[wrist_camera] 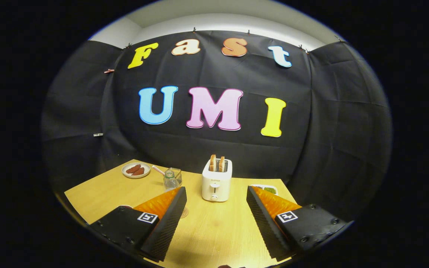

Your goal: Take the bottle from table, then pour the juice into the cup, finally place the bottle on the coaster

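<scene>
Orange and black, the two fingers of the gripper (pixel 216 193) stand wide apart over the near edge of the wooden table (pixel 214 230). The jaws are let go and nothing is between them. Each finger has a ribbed black pad on its inner side and a small square mark on its top.

Just beside the tip of the left finger (pixel 169 212) lies a small round coaster (pixel 184 212), flat on the wood. The finger hides part of it.

A little farther on, ahead of the gap between the fingers, stands a white toaster (pixel 216 180). Two slices of toast (pixel 217 163) stick up out of its top.

Past the tip of the left finger stands the bottle (pixel 169 180). It is small, made of clear glass, and upright. It is left of the toaster and apart from it. Right behind the bottle sits a clear cup (pixel 176 175), touching it or almost touching it. I cannot tell what is inside either one.

Near the far left corner of the table is a white plate (pixel 136 170) with brown sausages (pixel 135 169) on it. A thin striped stick (pixel 158 170) lies between the plate and the cup.

Beyond the tip of the right finger (pixel 263 216), near the far right edge, is a white dish (pixel 264 188) with something green in it.
</scene>
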### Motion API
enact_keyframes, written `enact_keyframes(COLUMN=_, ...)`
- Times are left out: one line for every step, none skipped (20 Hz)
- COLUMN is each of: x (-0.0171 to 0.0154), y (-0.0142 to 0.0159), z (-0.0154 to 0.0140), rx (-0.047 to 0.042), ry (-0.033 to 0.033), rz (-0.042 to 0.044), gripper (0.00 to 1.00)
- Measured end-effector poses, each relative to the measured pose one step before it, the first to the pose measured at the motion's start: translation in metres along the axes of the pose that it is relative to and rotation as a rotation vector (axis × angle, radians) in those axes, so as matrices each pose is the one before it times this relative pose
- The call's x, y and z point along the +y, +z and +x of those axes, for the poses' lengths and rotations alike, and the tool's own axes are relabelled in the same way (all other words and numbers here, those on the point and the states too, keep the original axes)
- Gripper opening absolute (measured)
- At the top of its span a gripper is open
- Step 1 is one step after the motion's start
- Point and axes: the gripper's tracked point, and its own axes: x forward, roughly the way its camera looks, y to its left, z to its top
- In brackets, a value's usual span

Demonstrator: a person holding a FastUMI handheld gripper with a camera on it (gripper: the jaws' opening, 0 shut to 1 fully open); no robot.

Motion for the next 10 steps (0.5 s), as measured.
enact_keyframes(x=0.00009, y=0.00459, z=-0.00818, rx=-0.0133, ry=-0.0191, rz=0.0016, gripper=0.99)
enact_keyframes(x=-0.00071, y=0.00352, z=-0.00737, rx=-0.01189, ry=-0.0163, rz=-0.00655, gripper=0.98)
enact_keyframes(x=-0.00099, y=0.00165, z=-0.00831, rx=-0.00908, ry=-0.01646, rz=-0.00664, gripper=0.98)
enact_keyframes(x=-0.00101, y=0.00161, z=-0.00786, rx=-0.00642, ry=-0.01047, rz=-0.00144, gripper=0.98)
enact_keyframes(x=0.00004, y=-0.00035, z=-0.00782, rx=-0.00021, ry=-0.00657, rz=0.00432, gripper=0.98)
enact_keyframes(x=-0.00035, y=-0.00255, z=-0.00701, rx=0.00412, ry=-0.0044, rz=0.00306, gripper=0.98)
enact_keyframes(x=-0.00196, y=-0.00383, z=-0.00589, rx=0.00338, ry=-0.00866, rz=0.00103, gripper=0.98)
enact_keyframes(x=-0.00282, y=-0.00393, z=-0.00544, rx=0.00641, ry=-0.01132, rz=-0.00042, gripper=0.98)
enact_keyframes(x=-0.00186, y=-0.00408, z=-0.00592, rx=0.00899, ry=-0.00957, rz=0.00165, gripper=0.98)
enact_keyframes(x=-0.00134, y=-0.003, z=-0.00523, rx=0.00714, ry=-0.00571, rz=0.00376, gripper=0.98)
